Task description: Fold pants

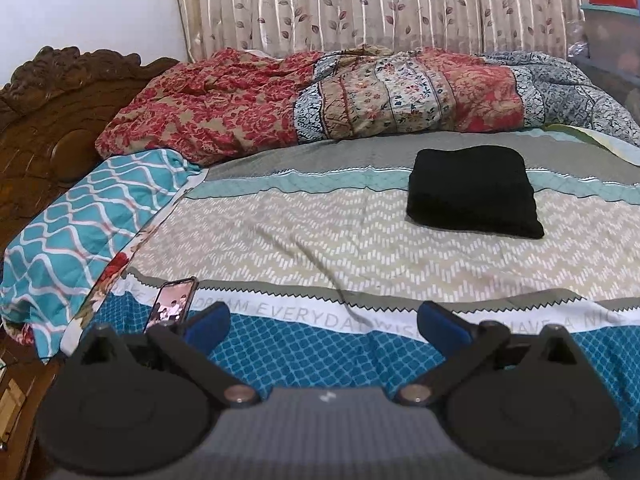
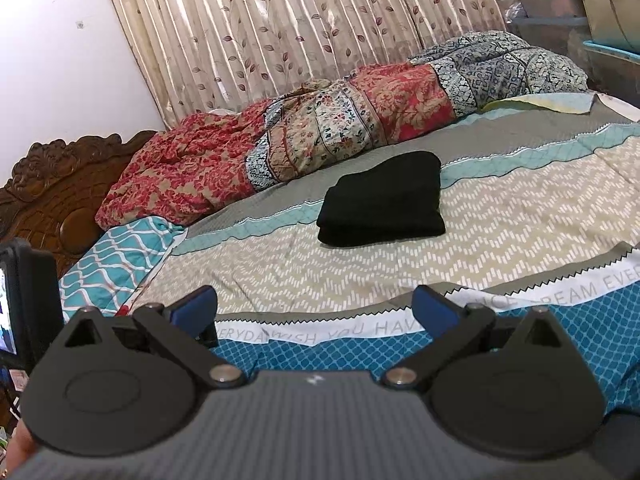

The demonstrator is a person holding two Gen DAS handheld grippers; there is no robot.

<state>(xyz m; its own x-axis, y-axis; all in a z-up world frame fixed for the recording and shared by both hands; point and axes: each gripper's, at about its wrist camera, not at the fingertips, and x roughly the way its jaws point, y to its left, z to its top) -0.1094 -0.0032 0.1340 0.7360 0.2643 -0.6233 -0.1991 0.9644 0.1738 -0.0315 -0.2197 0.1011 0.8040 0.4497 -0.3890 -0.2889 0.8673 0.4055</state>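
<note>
The black pants [image 1: 472, 190] lie folded into a compact rectangle on the bed, in the grey and beige bands of the bedsheet [image 1: 280, 240]. They also show in the right wrist view [image 2: 384, 200], with stacked layers at the near edge. My left gripper [image 1: 322, 322] is open and empty, held over the near blue band of the sheet, well short of the pants. My right gripper [image 2: 314, 308] is open and empty too, over the near edge of the bed, apart from the pants.
A rumpled red and patterned quilt [image 1: 312, 100] lies along the far side under the curtain [image 1: 360, 4]. A teal pillow [image 1: 88, 216] and carved wooden headboard [image 1: 44, 120] are at left. A phone [image 1: 172, 302] lies on the sheet by my left fingers. Storage bins [image 1: 612, 36] stand at right.
</note>
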